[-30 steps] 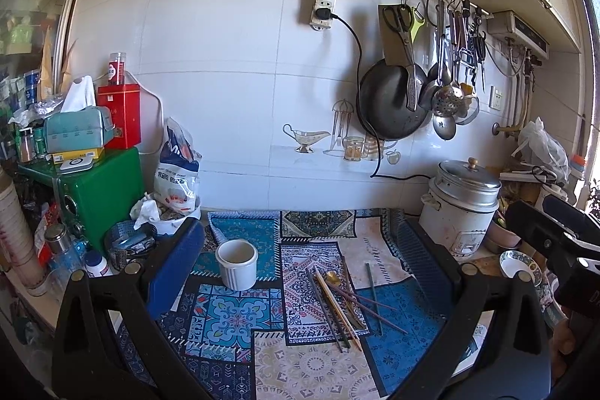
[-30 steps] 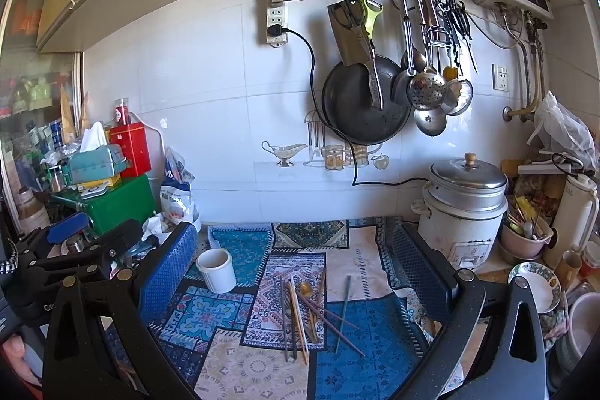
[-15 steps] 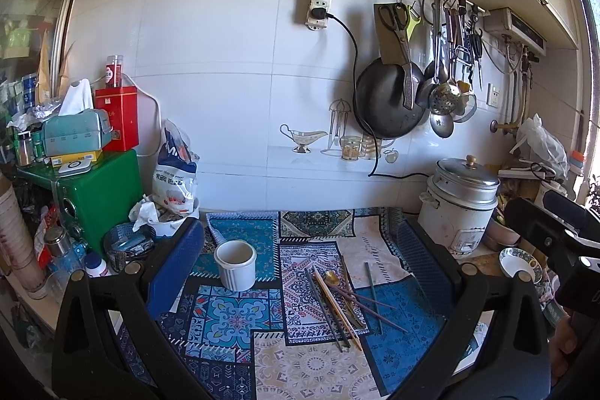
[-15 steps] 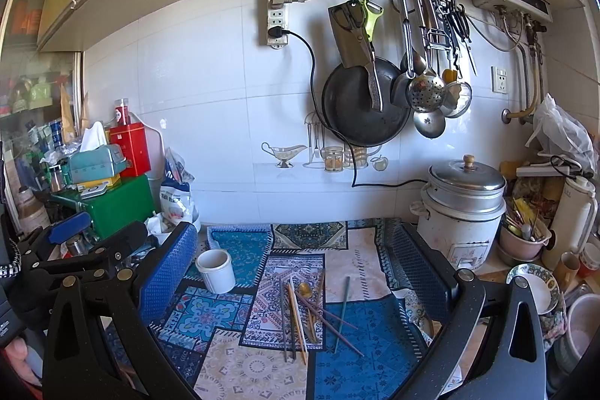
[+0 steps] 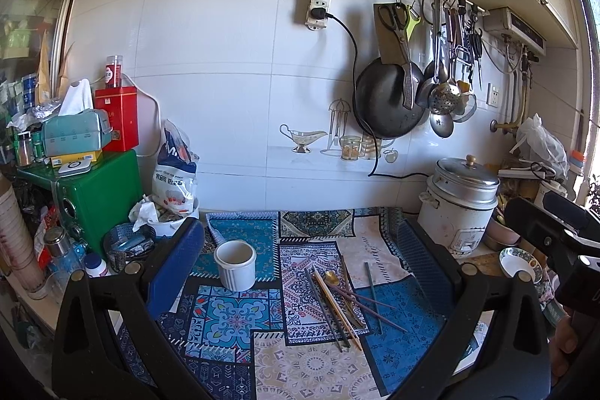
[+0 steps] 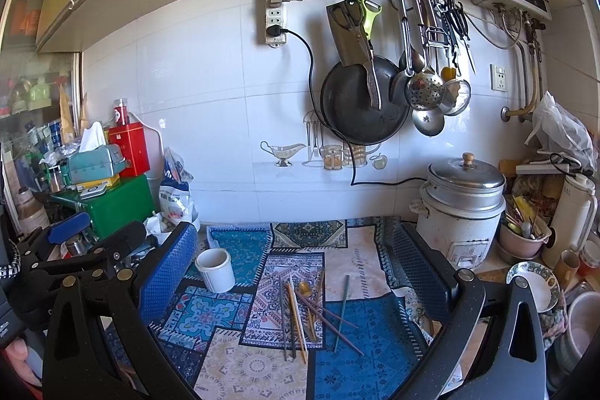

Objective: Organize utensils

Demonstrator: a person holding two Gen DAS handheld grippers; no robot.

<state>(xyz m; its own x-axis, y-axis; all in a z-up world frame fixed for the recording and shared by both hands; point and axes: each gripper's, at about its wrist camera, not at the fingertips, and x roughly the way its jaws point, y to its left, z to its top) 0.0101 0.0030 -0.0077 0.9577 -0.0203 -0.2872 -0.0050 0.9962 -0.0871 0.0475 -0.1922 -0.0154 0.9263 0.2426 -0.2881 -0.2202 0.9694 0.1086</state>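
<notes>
Cup (image 5: pixel 235 264): we see ribbed white ceramic (round).
Chopsticks (image 5: pixel 333 302): thin, loosely crossed sticks.
Left gripper (image 5: pixel 300 265), right gripper (image 6: pixel 296 268): jaws wide apart, holding nothing.

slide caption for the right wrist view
Open right gripper above chopsticks and gold spoon beside white ceramic holder.

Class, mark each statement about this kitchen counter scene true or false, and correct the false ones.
1. The white cup already holds chopsticks. False: it looks empty; the chopsticks lie loose on the patterned mat.
2. Both grippers are open and hold nothing. True: the left gripper and right gripper have their jaws spread wide.
3. The cup stands to the right of the chopsticks. False: it stands to their left.
4. A gold spoon lies among the chopsticks. True.
5. The rice cooker has its lid off. False: the lid is on.
</notes>
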